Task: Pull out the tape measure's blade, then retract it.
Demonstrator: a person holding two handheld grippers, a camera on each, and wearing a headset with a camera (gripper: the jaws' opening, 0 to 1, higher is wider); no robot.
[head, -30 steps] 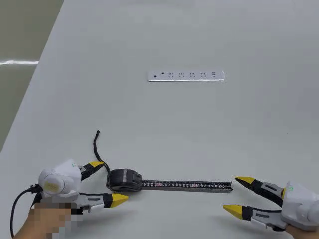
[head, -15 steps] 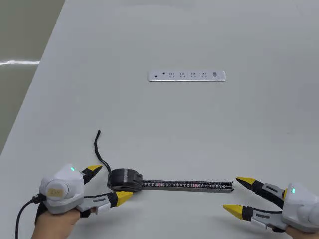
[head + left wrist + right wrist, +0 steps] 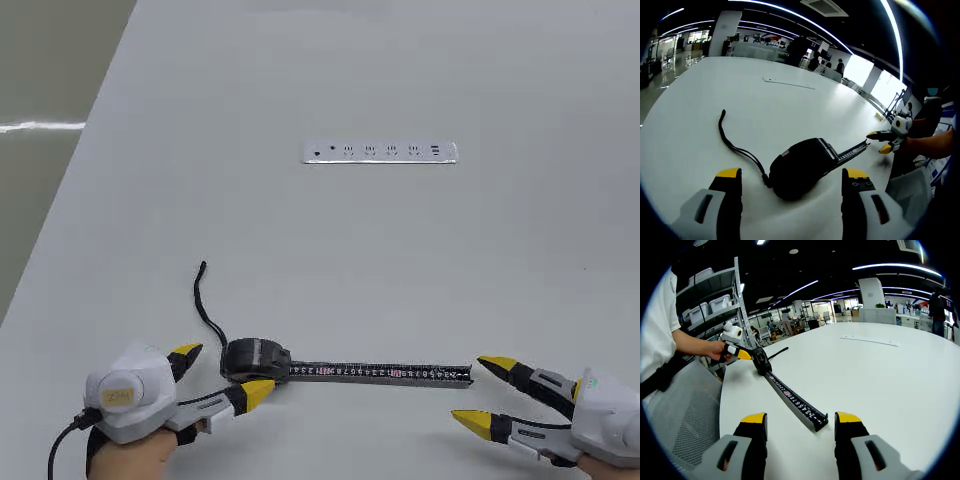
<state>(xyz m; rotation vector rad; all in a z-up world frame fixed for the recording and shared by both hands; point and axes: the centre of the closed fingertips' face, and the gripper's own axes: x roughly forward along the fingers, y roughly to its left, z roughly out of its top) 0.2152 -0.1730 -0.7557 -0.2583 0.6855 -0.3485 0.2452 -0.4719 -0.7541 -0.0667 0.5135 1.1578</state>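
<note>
The black tape measure case lies on the white table, its blade pulled out to the right and lying flat. A black wrist strap trails from the case toward the back. My left gripper is open, its yellow-tipped fingers on either side of the case. My right gripper is open just past the blade's end hook, which lies between its fingers without touching them. The left gripper also shows far off in the right gripper view.
A white power strip lies flat further back on the table. The table's left edge borders a greenish floor. In the right gripper view, shelving with bins stands behind the person.
My left gripper has slid right, so its fingers now flank the case. The right gripper and blade have barely moved.
</note>
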